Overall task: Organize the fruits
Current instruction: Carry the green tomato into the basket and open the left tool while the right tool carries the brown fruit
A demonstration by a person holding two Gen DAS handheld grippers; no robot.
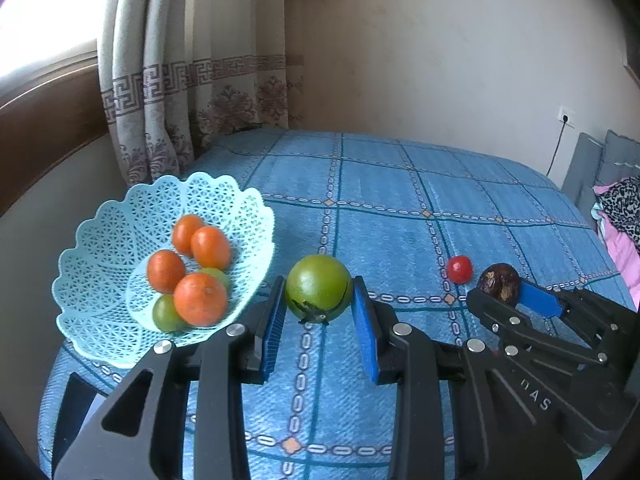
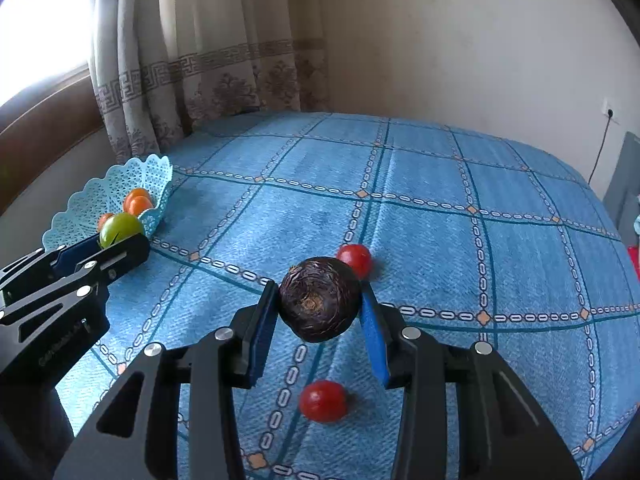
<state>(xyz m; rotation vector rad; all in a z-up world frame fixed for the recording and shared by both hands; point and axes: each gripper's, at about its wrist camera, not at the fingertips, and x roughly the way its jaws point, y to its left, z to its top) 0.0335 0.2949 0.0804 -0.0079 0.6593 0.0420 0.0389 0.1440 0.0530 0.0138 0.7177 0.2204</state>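
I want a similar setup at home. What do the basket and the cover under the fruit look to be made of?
The basket looks like moulded plastic: pale turquoise, a stiff open lattice with a scalloped rim, slightly glossy. The cover looks like woven or quilted fabric, matte blue with a ribbed texture and a printed or stitched grid of chain lines; which of the two is unclear.

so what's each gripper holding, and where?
Left gripper: green tomato, pinched across its sides. Right gripper: dark brown fruit, also gripped by its sides.
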